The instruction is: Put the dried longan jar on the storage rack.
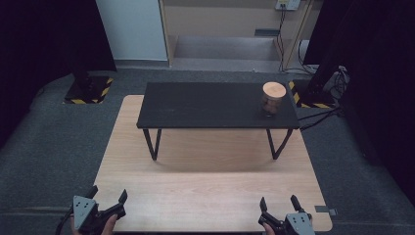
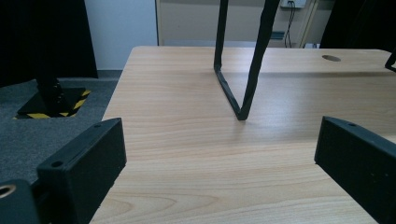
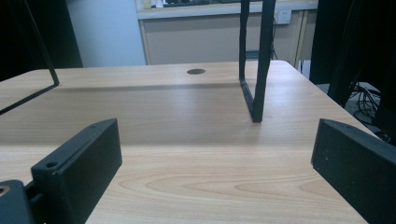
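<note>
At the near left corner of the wooden table, the left gripper sits low over the table edge with its jaws spread wide apart and nothing between them. Its own view looks along the pale wood toward the left leg of the black stand, a bent metal frame that is planted on the wood well ahead of the jaws.

The black stand occupies the far half of the table, a dark flat shelf on two thin metal legs.

Toward the right end of that shelf stands a jar with a round wooden lid, upright, close to the shelf's right edge. Its contents look brownish, though the high view is too small to tell what they are. The jar is well apart from both grippers.

At the near right corner, the right gripper also hovers at the table edge, jaws parted and empty. Its view shows the stand's right leg ahead and a small round hole in the tabletop farther back.
</note>
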